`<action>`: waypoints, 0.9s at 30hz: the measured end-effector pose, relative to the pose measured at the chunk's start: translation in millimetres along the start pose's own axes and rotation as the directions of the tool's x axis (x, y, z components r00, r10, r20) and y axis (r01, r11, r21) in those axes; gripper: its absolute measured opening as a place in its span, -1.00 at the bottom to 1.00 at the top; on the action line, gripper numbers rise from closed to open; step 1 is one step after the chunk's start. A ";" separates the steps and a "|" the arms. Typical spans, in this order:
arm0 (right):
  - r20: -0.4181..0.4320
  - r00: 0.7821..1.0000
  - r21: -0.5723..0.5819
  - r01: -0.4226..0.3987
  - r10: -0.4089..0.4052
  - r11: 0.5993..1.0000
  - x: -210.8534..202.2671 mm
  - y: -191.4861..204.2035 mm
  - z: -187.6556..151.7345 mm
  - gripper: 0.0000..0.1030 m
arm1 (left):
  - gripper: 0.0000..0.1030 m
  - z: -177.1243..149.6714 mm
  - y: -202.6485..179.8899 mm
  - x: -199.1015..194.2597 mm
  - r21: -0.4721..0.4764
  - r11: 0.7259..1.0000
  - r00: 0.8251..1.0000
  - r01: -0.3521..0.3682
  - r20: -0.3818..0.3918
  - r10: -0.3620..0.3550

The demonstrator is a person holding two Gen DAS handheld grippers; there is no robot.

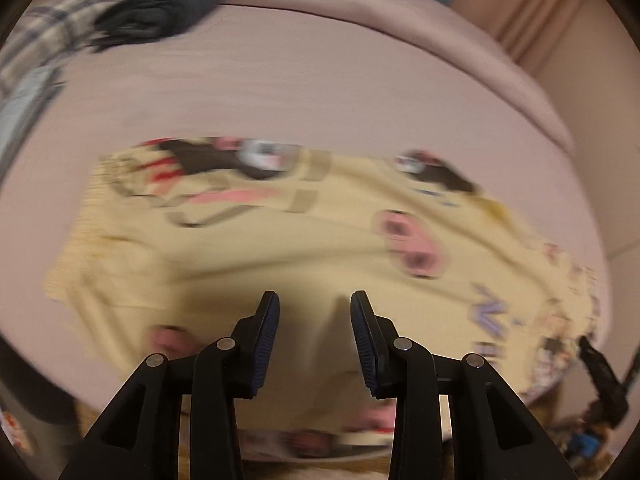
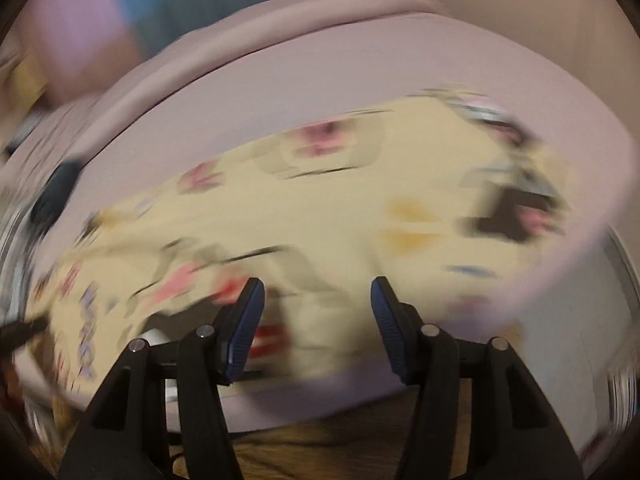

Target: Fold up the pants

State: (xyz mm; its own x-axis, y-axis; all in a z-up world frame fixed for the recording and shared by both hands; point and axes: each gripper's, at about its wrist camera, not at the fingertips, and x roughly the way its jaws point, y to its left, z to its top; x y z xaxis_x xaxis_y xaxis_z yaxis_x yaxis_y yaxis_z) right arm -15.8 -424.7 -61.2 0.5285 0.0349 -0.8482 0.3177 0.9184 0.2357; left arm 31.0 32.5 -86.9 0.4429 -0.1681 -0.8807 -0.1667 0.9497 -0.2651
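Here the pale yellow pants [image 1: 280,248], printed with pink, red, brown and black cartoon figures, lay spread across a mauve-pink bed [image 1: 320,92], reaching close to its near edge. Both views were smeared, so the print could not be read in detail.

The left gripper [image 1: 315,300] hovered over the near part of the pants with its jaws apart and nothing between them; yellow cloth showed through the gap. Its blue ribbed pads [image 1: 266,344] faced each other above the fabric. Whether the tips touched the cloth could not be told.

The right gripper [image 2: 317,286] was likewise released, its jaws spread wide over the near edge of the pants [image 2: 340,220], again with only cloth and bedding visible in the gap. Its blue pads [image 2: 242,328] were empty.

In the left wrist view, the right gripper [image 1: 600,364] appeared as a dark shape at the far right end of the garment. In the right wrist view, a dark tip at the far left edge was likely the left gripper [image 2: 24,330].

At the far left corner of the bed lay a dark crumpled garment [image 1: 160,12], well apart from the pants, with a plaid cloth [image 1: 44,36] just beside it. A raised padded rim [image 2: 240,44] of the same mauve ran along the far edge of the bed. Brown flooring [image 2: 320,444] showed below the near edge.
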 end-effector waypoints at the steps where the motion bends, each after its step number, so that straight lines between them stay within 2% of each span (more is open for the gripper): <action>1: 0.012 0.999 0.037 0.034 -0.035 0.999 -3.9 -11.4 2.9 0.17 | -0.32 -0.9 -9.3 0.9 0.019 0.999 0.999 0.031 -0.010 -0.031; 2: 0.021 0.999 0.067 0.047 -0.049 0.997 -6.4 -20.8 4.3 0.21 | -0.32 -2.7 -23.1 3.7 0.052 0.996 0.997 0.072 -0.030 -0.071; 6: 0.043 0.999 0.194 0.000 -0.008 0.981 -17.3 -56.4 6.0 0.21 | -0.32 -11.2 -61.0 20.2 0.145 0.977 0.984 0.157 -0.109 -0.142; 11: 0.091 0.995 0.222 -0.061 0.042 0.973 -22.0 -70.5 0.5 0.20 | -0.32 -31.7 -93.5 42.2 0.186 0.949 0.952 0.256 -0.220 -0.213; 14: 0.085 0.996 0.272 -0.056 0.034 0.961 -13.2 -80.4 2.6 0.18 | -0.32 -38.6 -104.1 44.6 0.236 0.947 0.961 0.219 -0.217 -0.169; 16: 0.080 0.997 0.294 -0.039 0.016 0.955 -9.5 -85.4 7.8 0.10 | -0.32 -41.6 -101.9 44.3 0.248 0.945 0.960 0.212 -0.233 -0.154; 19: 0.107 0.994 0.285 -0.041 0.011 0.958 -9.3 -90.3 20.5 -0.02 | -0.33 -43.8 -92.2 42.9 0.214 0.949 0.952 0.230 -0.251 -0.174; 22: 0.154 0.988 0.296 -0.056 0.010 0.954 -9.9 -98.2 34.8 -0.02 | -0.35 -44.4 -81.5 41.9 0.164 0.952 0.939 0.258 -0.276 -0.207; 27: 0.099 0.995 0.343 -0.024 -0.011 0.939 11.0 -112.7 40.9 -0.04 | -0.36 -45.4 -82.9 39.6 0.160 0.953 0.937 0.259 -0.281 -0.208</action>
State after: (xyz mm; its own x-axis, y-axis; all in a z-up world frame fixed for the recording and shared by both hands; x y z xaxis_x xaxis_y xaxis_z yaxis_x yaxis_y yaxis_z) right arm -13.6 -544.0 -77.7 0.6004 -0.0144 -0.7995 0.5559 0.7262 0.4044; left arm 22.4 -64.9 -117.6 0.2018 -0.4290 -0.8805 0.0968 0.9033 -0.4179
